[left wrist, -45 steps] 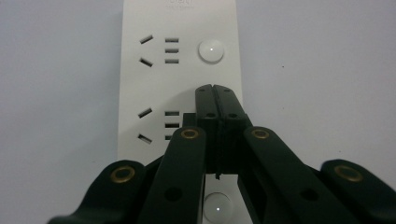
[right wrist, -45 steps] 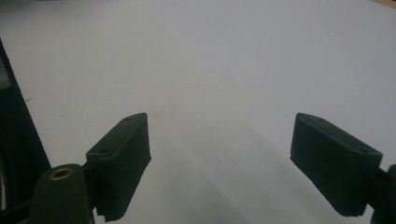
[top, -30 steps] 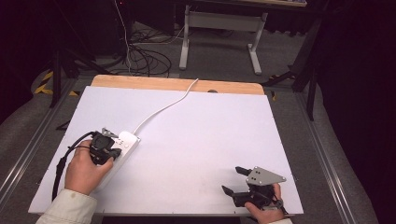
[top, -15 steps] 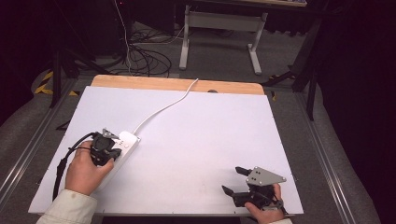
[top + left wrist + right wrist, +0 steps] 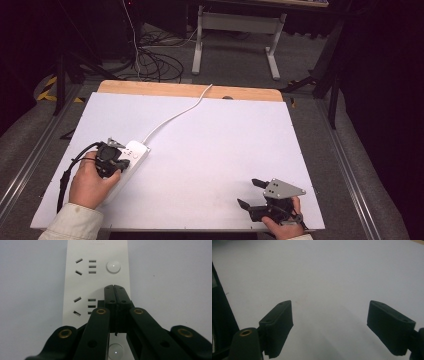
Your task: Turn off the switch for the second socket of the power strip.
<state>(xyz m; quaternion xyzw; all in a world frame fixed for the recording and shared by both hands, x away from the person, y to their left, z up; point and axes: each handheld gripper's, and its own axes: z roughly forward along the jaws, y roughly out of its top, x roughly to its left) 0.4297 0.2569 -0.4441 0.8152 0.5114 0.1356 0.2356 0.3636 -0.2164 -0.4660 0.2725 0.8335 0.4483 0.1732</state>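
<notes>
On the table's left side: a white power strip (image 5: 131,156) lies flat on the white sheet (image 5: 210,150), near the front-left corner.
Strip: it points toward the far edge on a slant; its white cord (image 5: 175,115) runs from the far end across the sheet and over the wooden table edge (image 5: 190,90) at the back.
Strip face, left gripper view: two socket groups (image 5: 85,266) show as slots, each beside a round white button (image 5: 113,266); a third button (image 5: 115,351) shows low between the gripper's links.
Left gripper (image 5: 115,288): clenched, the two black jaws pressed flat together with nothing between them; their tips sit over the strip, just beside the nearer socket group and below the upper button. Whether the tips touch the strip's face I cannot tell.
Left hand (image 5: 90,182): wraps the left gripper from the near side, a pale sleeve (image 5: 72,222) at the bottom edge; a black cable (image 5: 67,172) loops off to the left.
Right gripper (image 5: 248,192): released, jaws spread wide and empty, over bare sheet near the front-right corner, well apart from the strip.
Right hand (image 5: 285,227): holds that gripper from the bottom edge, a grey three-cornered plate (image 5: 282,188) on top.
Floor behind the table: dark cables (image 5: 150,60) and a pale metal stand (image 5: 235,30).
</notes>
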